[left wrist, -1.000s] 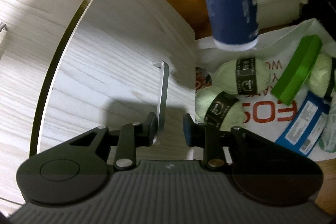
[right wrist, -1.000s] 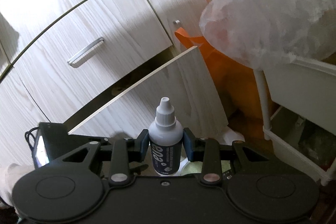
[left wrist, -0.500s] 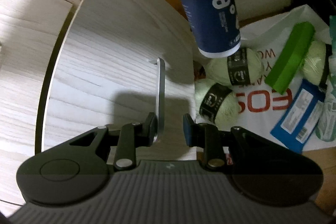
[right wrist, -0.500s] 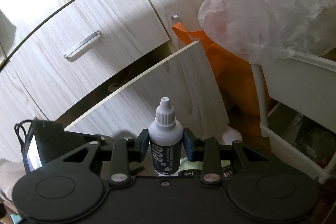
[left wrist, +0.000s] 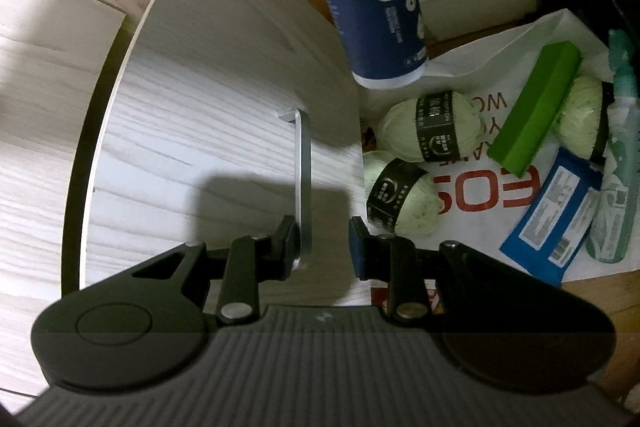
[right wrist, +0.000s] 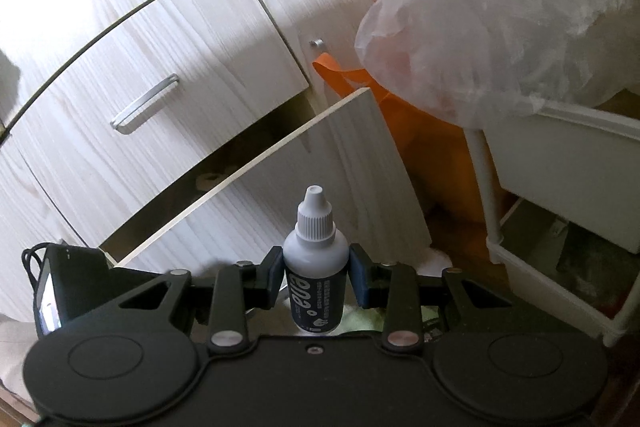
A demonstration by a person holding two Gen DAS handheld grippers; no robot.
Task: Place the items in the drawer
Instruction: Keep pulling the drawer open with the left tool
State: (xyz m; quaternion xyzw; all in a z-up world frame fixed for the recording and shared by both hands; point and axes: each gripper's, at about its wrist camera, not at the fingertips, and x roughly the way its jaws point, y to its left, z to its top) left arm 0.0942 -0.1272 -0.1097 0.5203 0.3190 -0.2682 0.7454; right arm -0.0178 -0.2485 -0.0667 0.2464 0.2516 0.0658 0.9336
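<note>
My left gripper (left wrist: 322,239) is open, its left finger hooked behind the metal handle (left wrist: 303,183) of the pale wood drawer front (left wrist: 208,115); the drawer stands pulled out, a dark gap along its top edge. My right gripper (right wrist: 316,267) is shut on a small white dropper bottle (right wrist: 315,259) with a dark blue label, held upright in front of the open drawer (right wrist: 320,155). The same bottle (left wrist: 380,27) shows in the left wrist view above the drawer's right edge. The drawer's inside is mostly hidden.
On a white plastic bag (left wrist: 500,187) on the floor lie yarn balls (left wrist: 432,131), a green box (left wrist: 532,111), a blue packet (left wrist: 556,215) and a teal bottle (left wrist: 616,179). An orange bag (right wrist: 420,131) and a white shelf cart (right wrist: 560,163) stand right of the drawer.
The drawer has been pulled further out by the left gripper. The right gripper with the bottle has moved closer over the drawer's right edge.
</note>
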